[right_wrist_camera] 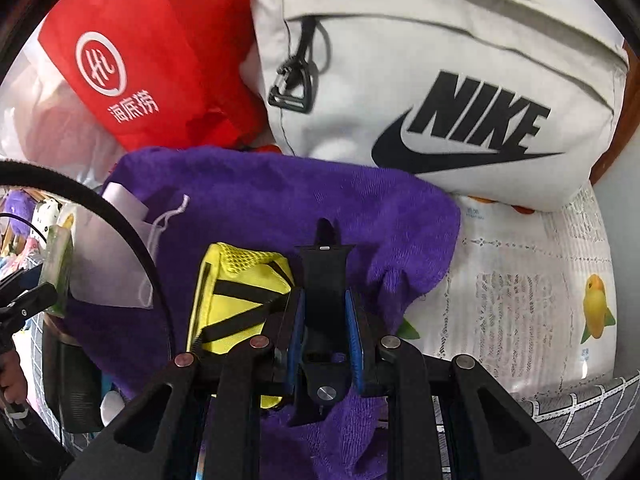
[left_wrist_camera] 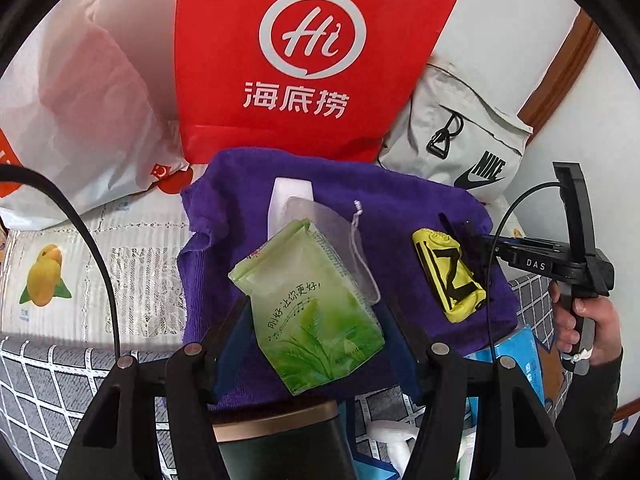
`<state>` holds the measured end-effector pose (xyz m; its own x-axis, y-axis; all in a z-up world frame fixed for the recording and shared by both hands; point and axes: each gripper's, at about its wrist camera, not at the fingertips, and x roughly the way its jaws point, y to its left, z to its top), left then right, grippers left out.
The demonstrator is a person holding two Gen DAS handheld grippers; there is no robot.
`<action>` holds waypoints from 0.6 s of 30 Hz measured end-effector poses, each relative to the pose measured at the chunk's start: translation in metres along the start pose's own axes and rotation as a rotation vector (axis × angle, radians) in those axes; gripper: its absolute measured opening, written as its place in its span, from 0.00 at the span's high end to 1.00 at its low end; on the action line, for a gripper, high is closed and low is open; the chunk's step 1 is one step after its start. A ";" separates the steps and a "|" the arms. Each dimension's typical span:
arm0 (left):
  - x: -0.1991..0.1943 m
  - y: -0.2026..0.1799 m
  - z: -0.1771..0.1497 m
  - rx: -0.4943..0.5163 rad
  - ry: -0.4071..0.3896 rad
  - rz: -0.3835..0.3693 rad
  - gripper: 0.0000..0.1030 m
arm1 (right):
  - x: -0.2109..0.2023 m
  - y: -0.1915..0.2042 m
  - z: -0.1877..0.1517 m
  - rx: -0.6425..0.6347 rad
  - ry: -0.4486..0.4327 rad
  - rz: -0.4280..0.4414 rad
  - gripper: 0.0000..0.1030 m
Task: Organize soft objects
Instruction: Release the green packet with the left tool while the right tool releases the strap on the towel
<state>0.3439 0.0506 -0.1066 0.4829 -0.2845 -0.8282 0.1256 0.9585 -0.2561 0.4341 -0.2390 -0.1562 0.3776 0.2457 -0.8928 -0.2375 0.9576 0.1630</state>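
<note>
A: Looked at the left gripper (left_wrist_camera: 317,306) first?

B: Did. Found its fingers clamped on the green packet (left_wrist_camera: 320,332), one on each long side, lifted over the near half of the purple towel (left_wrist_camera: 400,200).

A: Saw anything under that packet?

B: Made out a white drawstring pouch (left_wrist_camera: 340,228) flat on the towel's middle, partly covered by the packet.

A: And the right gripper (right_wrist_camera: 325,296)?

B: Pointed steeply down over the towel's right part, with fingers nearly together and pinched on a black strap (right_wrist_camera: 322,272). Spotted a yellow pouch (right_wrist_camera: 236,296) with black bands just beside that strap, on the towel. Could not tell whether joined to the strap.

A: Noticed a hand (left_wrist_camera: 580,320)?

B: Caught it wrapped round the right gripper's handle, beyond the towel's right edge.

A: Checked behind the towel?

B: Yes. Found a red bag (left_wrist_camera: 316,60) with a white logo upright at the towel's far edge, touching it. Found a grey Nike bag (right_wrist_camera: 440,80) at the far right corner, against the towel. Saw a white plastic bag (left_wrist_camera: 80,80) off the far left corner.

A: And nearer?

B: Picked out a dark bottle (left_wrist_camera: 280,440) with a gold band at the towel's near edge. Noted a mango-printed pack (left_wrist_camera: 52,276) left of the towel in the left wrist view, above a checked grey mattress cover (left_wrist_camera: 60,380).
</note>
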 end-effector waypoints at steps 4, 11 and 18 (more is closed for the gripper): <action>0.008 0.001 0.001 -0.001 0.014 0.008 0.41 | 0.010 0.000 -0.001 -0.002 0.021 -0.002 0.80; 0.011 0.000 -0.001 0.015 0.027 0.007 0.41 | 0.015 -0.001 0.000 0.001 0.032 0.018 0.79; 0.018 0.002 0.002 0.003 0.037 0.005 0.41 | 0.005 -0.002 0.000 -0.024 0.019 0.045 0.63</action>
<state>0.3545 0.0476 -0.1217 0.4510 -0.2807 -0.8473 0.1262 0.9598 -0.2508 0.4359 -0.2398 -0.1608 0.3492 0.2856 -0.8925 -0.2754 0.9416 0.1936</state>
